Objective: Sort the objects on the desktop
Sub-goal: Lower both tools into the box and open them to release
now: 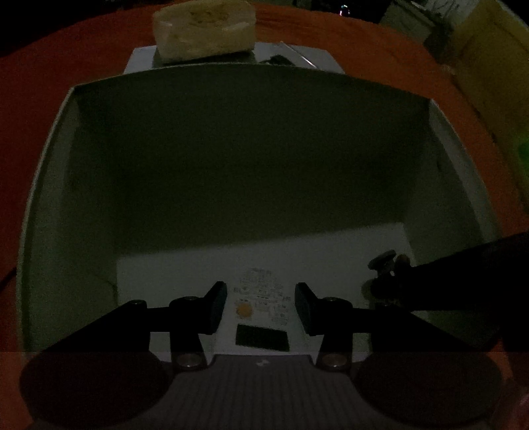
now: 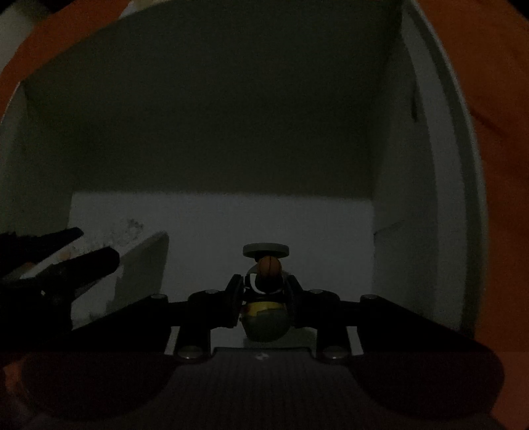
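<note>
Both grippers reach down into a large open white box (image 1: 49, 149), whose right wall shows in the right wrist view (image 2: 463, 132). My left gripper (image 1: 261, 297) is shut on a small white packet (image 1: 261, 317) with printed text, an orange dot and a black patch. From the right wrist view the left gripper (image 2: 96, 246) enters at the left, and the packet (image 2: 142, 264) sticks out past its fingers. My right gripper (image 2: 264, 287) is shut on a toy figure (image 2: 264, 317) with a basketball and a grey round base, close above the box floor. The figure (image 1: 385, 261) also shows at the right of the left wrist view.
The box stands on an orange tablecloth (image 1: 39, 76). Behind it a pale, crumpled bag (image 1: 205, 29) rests on a flat white thing (image 1: 142, 59). A cardboard box (image 1: 489, 66) stands at the back right. The scene is very dim.
</note>
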`<action>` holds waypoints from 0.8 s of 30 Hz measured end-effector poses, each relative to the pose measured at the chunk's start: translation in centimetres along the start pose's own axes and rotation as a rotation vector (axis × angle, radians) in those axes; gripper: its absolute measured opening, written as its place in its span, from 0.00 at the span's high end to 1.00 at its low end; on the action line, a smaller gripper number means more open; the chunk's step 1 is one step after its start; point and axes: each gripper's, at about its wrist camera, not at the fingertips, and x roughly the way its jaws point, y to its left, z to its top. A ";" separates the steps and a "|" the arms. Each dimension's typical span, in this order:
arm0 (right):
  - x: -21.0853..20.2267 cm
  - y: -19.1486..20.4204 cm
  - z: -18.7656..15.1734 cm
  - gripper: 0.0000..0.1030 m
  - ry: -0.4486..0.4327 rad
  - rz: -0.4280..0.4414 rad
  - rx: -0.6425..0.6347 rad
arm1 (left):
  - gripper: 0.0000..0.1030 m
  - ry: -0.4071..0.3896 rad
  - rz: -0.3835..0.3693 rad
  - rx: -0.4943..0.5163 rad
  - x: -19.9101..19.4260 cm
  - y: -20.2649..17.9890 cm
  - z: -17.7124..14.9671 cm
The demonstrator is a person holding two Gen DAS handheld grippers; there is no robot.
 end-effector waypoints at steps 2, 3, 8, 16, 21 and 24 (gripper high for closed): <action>0.2 0.1 -0.4 0.71 0.007 -0.006 -0.014 | 0.61 0.009 0.011 0.011 0.4 -0.2 -0.3; 0.3 0.2 -0.5 0.71 0.008 -0.009 -0.020 | 0.61 0.014 0.017 0.016 0.6 -0.4 -0.4; 0.4 0.2 -0.3 0.71 0.026 -0.005 -0.028 | 0.66 0.035 0.019 0.026 1.0 -0.7 -0.4; 0.3 -0.4 -0.1 0.70 0.038 0.002 -0.015 | 0.66 0.047 0.019 0.017 1.0 -0.2 -0.3; -0.3 -0.7 0.2 0.66 0.044 0.001 0.012 | 0.62 0.041 0.016 -0.004 0.4 0.1 -0.2; -1.5 -0.6 0.9 0.66 0.030 0.030 0.040 | 0.58 0.023 -0.008 -0.012 -0.7 0.3 0.7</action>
